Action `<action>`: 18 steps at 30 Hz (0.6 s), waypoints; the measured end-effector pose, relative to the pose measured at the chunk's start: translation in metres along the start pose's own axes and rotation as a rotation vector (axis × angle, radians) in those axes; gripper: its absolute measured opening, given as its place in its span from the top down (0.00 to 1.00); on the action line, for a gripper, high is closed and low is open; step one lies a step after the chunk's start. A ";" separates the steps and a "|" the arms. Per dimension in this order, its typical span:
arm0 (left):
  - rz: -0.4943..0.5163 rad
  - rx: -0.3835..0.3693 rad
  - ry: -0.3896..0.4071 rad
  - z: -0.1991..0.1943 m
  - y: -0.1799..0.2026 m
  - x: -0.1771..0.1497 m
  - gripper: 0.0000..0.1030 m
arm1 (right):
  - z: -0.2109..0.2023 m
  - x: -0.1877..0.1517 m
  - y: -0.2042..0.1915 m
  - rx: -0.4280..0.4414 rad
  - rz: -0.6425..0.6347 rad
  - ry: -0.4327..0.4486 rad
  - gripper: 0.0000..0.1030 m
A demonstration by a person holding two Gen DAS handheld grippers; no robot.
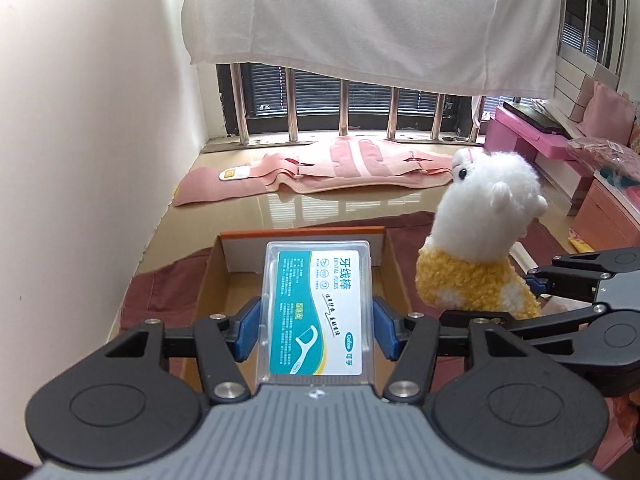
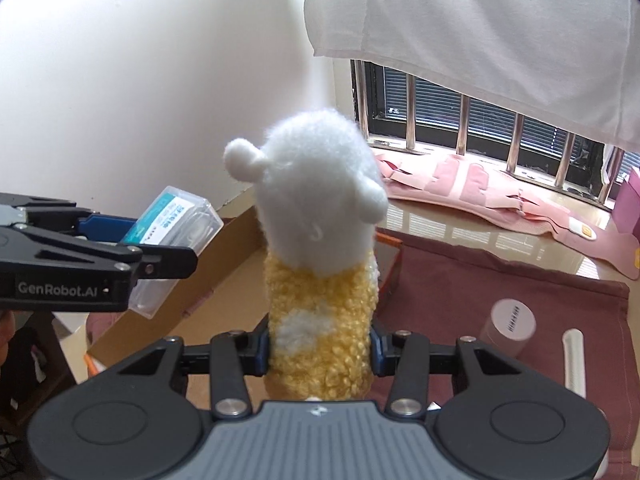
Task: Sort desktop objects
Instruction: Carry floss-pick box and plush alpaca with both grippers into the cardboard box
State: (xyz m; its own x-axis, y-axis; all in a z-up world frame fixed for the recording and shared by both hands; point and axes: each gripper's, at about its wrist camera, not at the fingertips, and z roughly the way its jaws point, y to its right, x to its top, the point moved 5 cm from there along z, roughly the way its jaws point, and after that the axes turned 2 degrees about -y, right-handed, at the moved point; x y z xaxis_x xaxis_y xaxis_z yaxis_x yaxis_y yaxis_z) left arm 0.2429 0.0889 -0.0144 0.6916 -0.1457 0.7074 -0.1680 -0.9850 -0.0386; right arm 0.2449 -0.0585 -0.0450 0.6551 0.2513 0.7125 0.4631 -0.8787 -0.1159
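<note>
My left gripper (image 1: pixel 318 330) is shut on a clear dental floss box (image 1: pixel 320 308) with a teal and white label, held above an open cardboard box (image 1: pixel 240 276). My right gripper (image 2: pixel 318 350) is shut on a plush alpaca (image 2: pixel 320 240) with a white head and yellow body, held upright over the same cardboard box (image 2: pixel 224 280). The alpaca also shows in the left wrist view (image 1: pixel 480 232), to the right of the floss box. The floss box shows at the left of the right wrist view (image 2: pixel 176 224), with the left gripper (image 2: pixel 140 248) around it.
A maroon cloth (image 2: pixel 500 280) covers the table. A white cylinder (image 2: pixel 510 326) and a white tube (image 2: pixel 574 360) lie on it at the right. A pink fabric piece (image 1: pixel 320 172) lies on the window sill. Pink furniture (image 1: pixel 560 140) stands at the right.
</note>
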 end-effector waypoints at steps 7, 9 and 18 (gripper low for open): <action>0.042 -0.032 -0.023 0.049 -0.033 0.014 0.44 | 0.058 0.027 -0.016 -0.055 0.024 -0.030 0.58; 0.043 -0.037 -0.041 0.063 -0.038 0.016 0.44 | 0.072 0.032 -0.017 -0.070 0.021 -0.040 0.58; 0.019 -0.028 -0.131 0.127 -0.046 0.014 0.44 | 0.126 0.036 -0.009 -0.078 -0.014 -0.105 0.58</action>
State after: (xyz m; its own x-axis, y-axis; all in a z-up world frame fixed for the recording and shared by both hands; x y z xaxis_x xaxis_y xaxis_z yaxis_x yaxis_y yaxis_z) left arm 0.3492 0.1208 -0.0925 0.7733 -0.1773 0.6088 -0.2005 -0.9792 -0.0305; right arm 0.3394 0.0100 -0.1055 0.7099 0.3008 0.6368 0.4270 -0.9029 -0.0494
